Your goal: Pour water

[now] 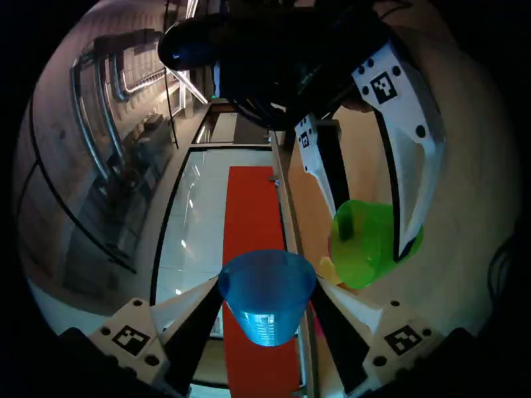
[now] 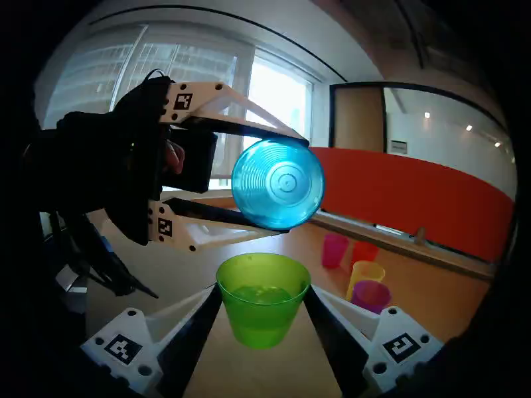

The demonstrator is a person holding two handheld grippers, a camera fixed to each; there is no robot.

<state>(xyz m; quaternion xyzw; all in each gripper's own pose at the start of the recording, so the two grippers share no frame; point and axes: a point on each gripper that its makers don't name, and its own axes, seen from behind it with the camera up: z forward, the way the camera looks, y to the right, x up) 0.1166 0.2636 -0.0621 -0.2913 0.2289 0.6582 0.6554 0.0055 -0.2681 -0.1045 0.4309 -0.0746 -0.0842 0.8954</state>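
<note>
- Left gripper [image 1: 267,285] is clenched on the blue cup [image 1: 267,305], one finger pressing each side. In the right gripper view the whole claw lies turned over, so the cup rests on its side with its base facing that camera
- Right gripper [image 2: 263,292] grasps the green cup [image 2: 263,298] the same way and holds it upright over the table [image 2: 192,265]. I cannot tell whether the cup rests on the table
- The blue cup hangs above and just beyond the green cup, apart from it
- Water sits low in the green cup, well short of the rim, and no stream is visible between the cups
- Judgement: the pour looks underway or nearly spent. What seems left is to right the blue cup and set both cups down. I cannot tell how much water the blue cup holds
- The left gripper view adds the room turned sideways, which confirms the tilt, and the green cup's mouth seen from above between the far fingers
- The right gripper view adds the level table, a red wall band [image 2: 425,192] and the water line in the green cup
- It also brings in four small cups standing near each other on the table, well apart from the pour: pink [image 2: 334,250], orange [image 2: 363,252], yellow [image 2: 366,273] and purple [image 2: 372,295]
</note>
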